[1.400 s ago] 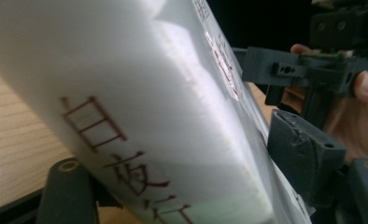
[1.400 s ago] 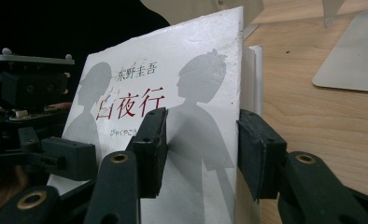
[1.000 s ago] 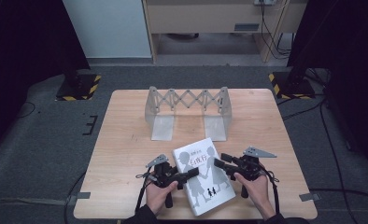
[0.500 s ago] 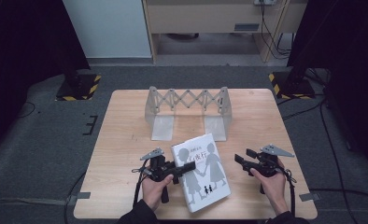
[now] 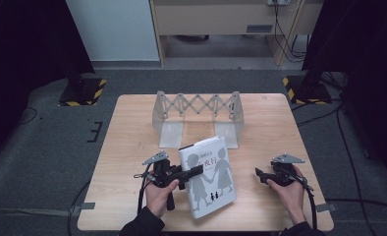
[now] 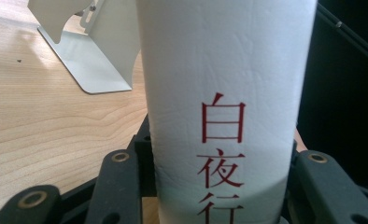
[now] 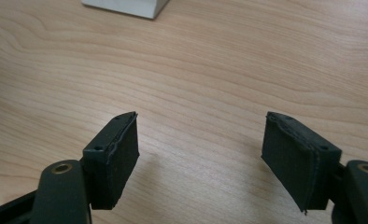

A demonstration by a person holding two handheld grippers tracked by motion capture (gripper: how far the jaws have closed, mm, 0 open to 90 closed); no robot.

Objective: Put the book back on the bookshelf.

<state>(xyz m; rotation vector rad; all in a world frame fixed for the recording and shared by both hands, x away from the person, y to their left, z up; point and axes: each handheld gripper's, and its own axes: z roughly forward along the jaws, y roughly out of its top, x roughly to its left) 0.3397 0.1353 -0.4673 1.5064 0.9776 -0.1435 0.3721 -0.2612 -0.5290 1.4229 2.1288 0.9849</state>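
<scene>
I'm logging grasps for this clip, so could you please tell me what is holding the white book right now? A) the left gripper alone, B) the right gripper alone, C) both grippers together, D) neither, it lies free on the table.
A: the left gripper is clamped on the book, its spine sitting between the jaws in the left gripper view, while the right gripper is open over bare table, apart from the book.

Grey carpet [image 5: 44, 147] (dim), wooden cabinet [image 5: 221, 14]

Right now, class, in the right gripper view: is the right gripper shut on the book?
No: the right gripper is open, its jaws standing apart over bare wooden table with nothing between them.
</scene>
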